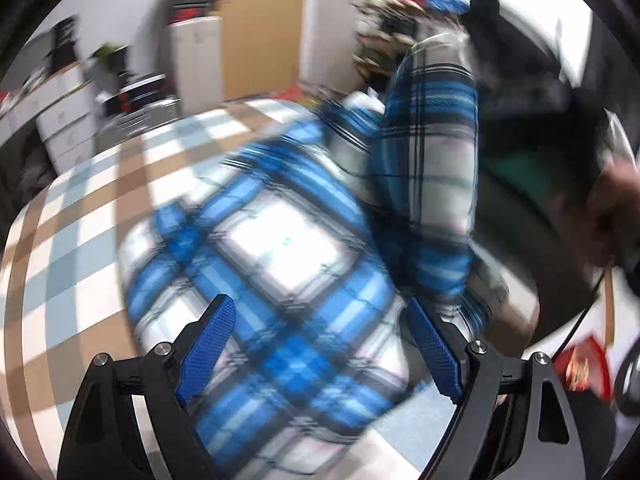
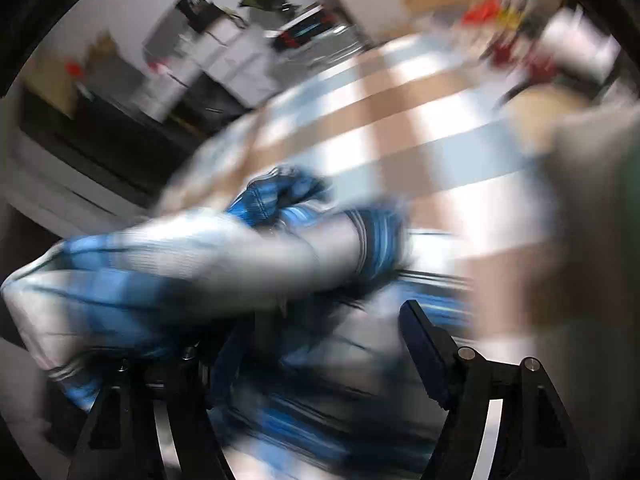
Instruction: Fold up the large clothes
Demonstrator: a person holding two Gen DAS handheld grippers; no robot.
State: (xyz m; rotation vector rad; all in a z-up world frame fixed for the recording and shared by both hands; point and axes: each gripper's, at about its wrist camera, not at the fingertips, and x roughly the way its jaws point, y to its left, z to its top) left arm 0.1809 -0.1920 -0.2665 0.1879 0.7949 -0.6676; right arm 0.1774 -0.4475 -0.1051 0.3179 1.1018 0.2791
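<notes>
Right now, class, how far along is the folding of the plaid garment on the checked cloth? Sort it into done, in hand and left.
Done: little; the plaid garment lies bunched on the checked cloth, with no flat fold showing. In hand: a sleeve is raised, and the left tool hovers open over the plaid. The right tool has sleeve fabric draped over its left finger; the blur hides any grip. Left: smoothing and every fold.

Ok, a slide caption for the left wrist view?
Open left gripper above a blue plaid garment on a checked tablecloth, one part lifted.
</notes>
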